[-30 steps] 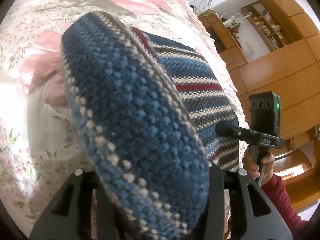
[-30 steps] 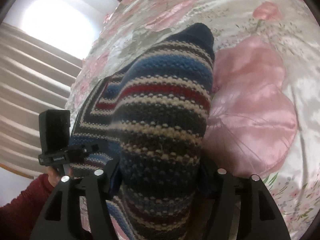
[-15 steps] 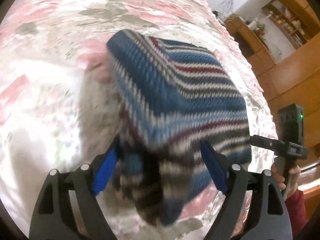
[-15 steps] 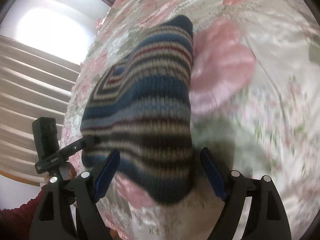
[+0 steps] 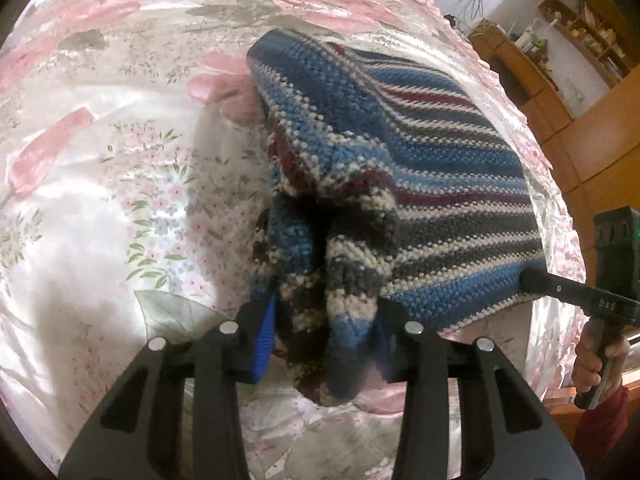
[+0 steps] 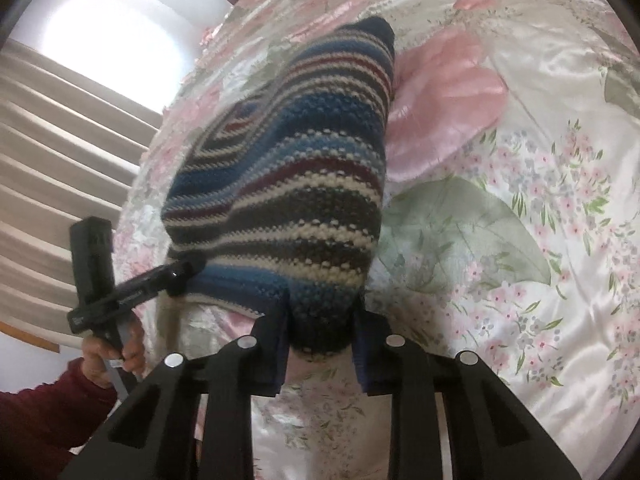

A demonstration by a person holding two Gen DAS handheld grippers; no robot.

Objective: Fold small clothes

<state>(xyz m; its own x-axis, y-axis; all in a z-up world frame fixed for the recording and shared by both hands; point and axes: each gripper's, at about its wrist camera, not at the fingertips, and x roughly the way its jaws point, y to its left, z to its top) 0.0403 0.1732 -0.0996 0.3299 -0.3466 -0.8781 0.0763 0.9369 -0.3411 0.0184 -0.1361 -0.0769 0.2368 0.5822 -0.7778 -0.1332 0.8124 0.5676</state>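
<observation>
Two black hand-held grippers each pinch a near corner of the striped blue, white and dark-red knitted garment (image 5: 400, 168): the left gripper (image 5: 326, 340) is closed on a bunched fold, the right gripper (image 6: 320, 340) on a thick edge. White lettering on the right gripper's body reads roughly "DAS". Beyond, the knit lies on a satin floral bedspread (image 6: 520, 200); farther off stand wooden shelves (image 5: 560, 60).

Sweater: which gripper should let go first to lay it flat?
Probably the left gripper: it pinches a bunched, drooping wad of the sweater. The right gripper grips a smoother corner and could hold it taut over the bedspread.
</observation>
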